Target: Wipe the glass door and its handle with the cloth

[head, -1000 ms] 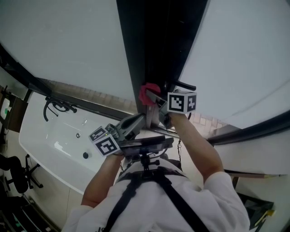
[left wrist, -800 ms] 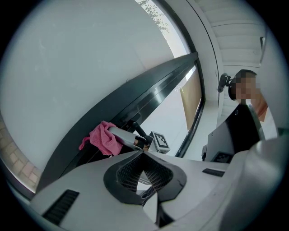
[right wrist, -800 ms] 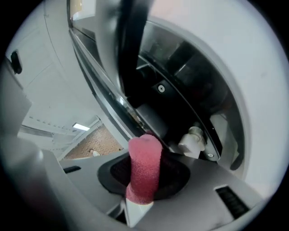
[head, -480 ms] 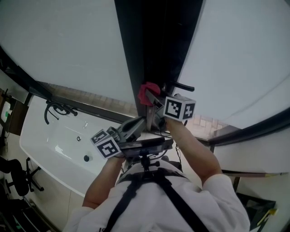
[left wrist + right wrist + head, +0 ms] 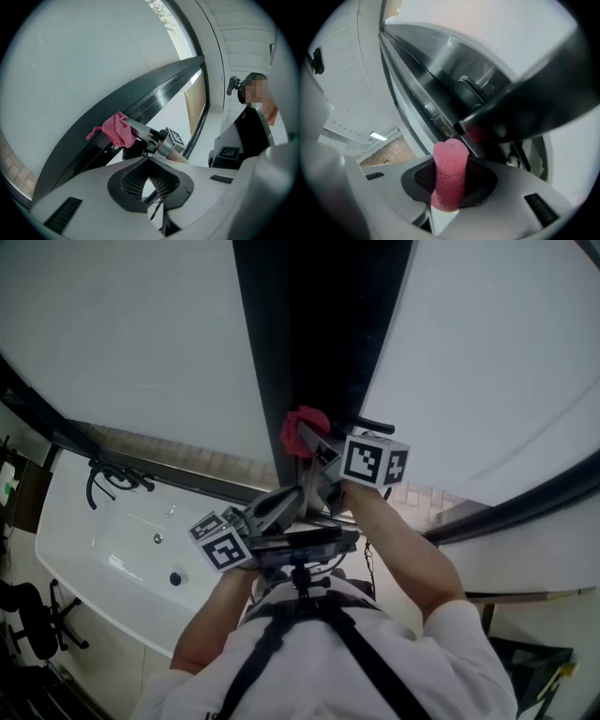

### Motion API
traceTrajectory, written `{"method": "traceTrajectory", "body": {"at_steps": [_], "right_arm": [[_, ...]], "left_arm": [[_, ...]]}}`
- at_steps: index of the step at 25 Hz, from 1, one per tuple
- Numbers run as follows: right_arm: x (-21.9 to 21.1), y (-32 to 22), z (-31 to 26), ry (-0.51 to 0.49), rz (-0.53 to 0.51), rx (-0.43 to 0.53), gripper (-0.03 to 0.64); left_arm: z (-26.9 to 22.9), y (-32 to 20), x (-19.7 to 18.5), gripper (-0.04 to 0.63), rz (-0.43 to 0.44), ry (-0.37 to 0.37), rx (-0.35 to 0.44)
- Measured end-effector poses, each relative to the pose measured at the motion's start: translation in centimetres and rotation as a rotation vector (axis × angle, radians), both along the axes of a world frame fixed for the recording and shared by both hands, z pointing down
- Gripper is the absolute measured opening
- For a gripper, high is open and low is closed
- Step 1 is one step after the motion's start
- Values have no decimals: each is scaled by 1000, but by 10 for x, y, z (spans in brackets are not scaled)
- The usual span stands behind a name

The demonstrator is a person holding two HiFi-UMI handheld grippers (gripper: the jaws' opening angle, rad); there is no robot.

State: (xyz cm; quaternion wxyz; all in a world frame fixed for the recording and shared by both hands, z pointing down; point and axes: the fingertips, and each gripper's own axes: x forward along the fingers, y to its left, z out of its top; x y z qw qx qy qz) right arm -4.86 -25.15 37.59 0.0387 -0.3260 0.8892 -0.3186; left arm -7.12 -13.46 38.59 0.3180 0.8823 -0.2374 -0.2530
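**Pink cloth at the door frame**

The right hand-held gripper clamps the pink cloth at the glass door's dark frame. The black handle is at the cloth's 3 o'clock. The left hand-held gripper, jaws together and empty, hovers at its 6 o'clock.

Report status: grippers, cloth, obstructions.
Right hand-held gripper shut on pink cloth, beside black door handle. Left hand-held gripper shut, empty. Nothing in the way.

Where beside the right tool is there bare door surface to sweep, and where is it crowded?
Free: the left white panel and right white panel either side of the dark frame. Crowded: by the handle, where the right tool clamps the pink cloth, left tool just below.
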Motion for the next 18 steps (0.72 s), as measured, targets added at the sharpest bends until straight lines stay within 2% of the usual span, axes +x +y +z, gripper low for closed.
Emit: {"method": "traceTrajectory", "body": {"at_steps": [10,13,15,18], "right_arm": [[4,5,-43,-79,57,72,94],[3,10,-66,-83,42,138,95],[3,15,-80,-52,17,191,95],[9,19,-113,21,0,333,95]], "left_arm": [[1,-1,-1,-8,8,3,1],[0,-4,-2,-8,10,8,5],[-1,-6,-2,-8,13,8,8],[-5,-9,-1,-8,17,5,21]]}}
